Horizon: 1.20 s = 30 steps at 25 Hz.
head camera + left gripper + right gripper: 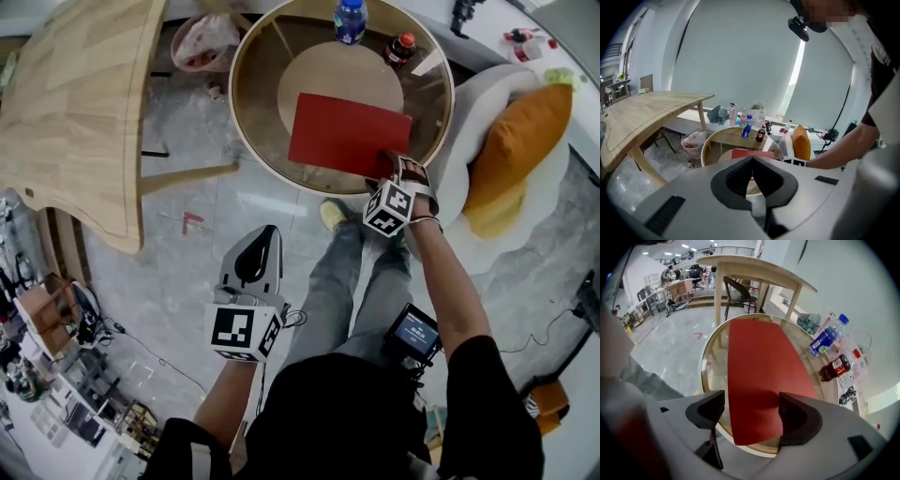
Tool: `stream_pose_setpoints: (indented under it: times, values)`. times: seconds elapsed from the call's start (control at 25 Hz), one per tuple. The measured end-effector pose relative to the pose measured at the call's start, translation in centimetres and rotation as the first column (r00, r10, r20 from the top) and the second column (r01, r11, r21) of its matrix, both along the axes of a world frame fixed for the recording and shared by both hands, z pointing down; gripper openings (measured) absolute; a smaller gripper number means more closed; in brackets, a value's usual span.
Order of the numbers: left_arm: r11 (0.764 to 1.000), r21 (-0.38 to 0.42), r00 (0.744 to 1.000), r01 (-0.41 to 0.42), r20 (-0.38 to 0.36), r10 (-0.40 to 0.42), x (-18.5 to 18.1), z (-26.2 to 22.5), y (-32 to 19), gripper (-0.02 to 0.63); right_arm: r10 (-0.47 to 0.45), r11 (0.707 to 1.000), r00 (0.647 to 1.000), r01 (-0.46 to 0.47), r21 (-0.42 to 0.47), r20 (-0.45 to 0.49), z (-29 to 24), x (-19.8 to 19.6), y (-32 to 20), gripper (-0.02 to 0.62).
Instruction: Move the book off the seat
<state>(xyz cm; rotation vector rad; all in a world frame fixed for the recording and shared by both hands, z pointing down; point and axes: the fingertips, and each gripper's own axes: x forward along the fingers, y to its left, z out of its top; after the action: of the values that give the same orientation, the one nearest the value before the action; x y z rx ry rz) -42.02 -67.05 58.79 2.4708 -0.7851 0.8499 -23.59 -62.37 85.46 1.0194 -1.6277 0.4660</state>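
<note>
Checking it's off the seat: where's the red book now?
In the head view, the red book lies flat on the round glass table, upper centre, its near right corner at the open right gripper.

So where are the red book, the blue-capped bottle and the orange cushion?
red book (342, 134): head view, middle of its cover.
blue-capped bottle (349, 24): head view, on its body below the cap.
orange cushion (520, 141): head view, middle of its upper face.

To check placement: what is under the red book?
The red book lies on the round glass table; a pale lower disc shows through the glass, partly covered by it.
</note>
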Motion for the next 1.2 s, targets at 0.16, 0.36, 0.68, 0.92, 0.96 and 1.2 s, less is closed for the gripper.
stream_pose_setpoints:
  times: [0.16, 0.36, 0.68, 0.92, 0.96, 1.2]
  values:
    - [1.0, 0.002, 1.0, -0.008, 0.005, 0.008, -0.1, 0.2, 0.1, 0.014, 0.151, 0.988, 0.979, -0.152, 0.002, 0.139, -0.9, -0.1, -0.9, 0.364]
    - [1.0, 0.019, 1.0, -0.014, -0.015, 0.014, 0.5, -0.8, 0.3, 0.014, 0.25, 0.966, 0.924, -0.259, -0.005, 0.288, -3.9, 0.0, -0.3, 0.362]
    - [0.994, 0.096, 0.994, -0.053, -0.086, 0.061, 4.1, -5.8, 1.0, 0.014, 0.178, 0.955, 0.898, -0.257, 0.15, 0.402, -16.1, 1.8, 1.0, 0.362]
    - [0.984, 0.178, 0.985, -0.03, -0.162, 0.059, 7.2, -12.4, 4.1, 0.014, 0.128, 0.827, 0.882, -0.347, 0.441, 0.454, -33.6, 5.8, 4.1, 0.194]
    - [0.981, 0.193, 0.982, -0.02, -0.178, 0.055, 7.7, -13.8, 5.0, 0.014, 0.128, 0.795, 0.876, -0.371, 0.48, 0.465, -36.5, 6.8, 5.1, 0.161]
    - [0.957, 0.284, 0.964, 0.063, -0.266, 0.016, 8.6, -21.1, 10.2, 0.014, 0.13, 0.678, 0.85, -0.452, 0.579, 0.511, -47.5, 10.9, 13.1, 0.023]
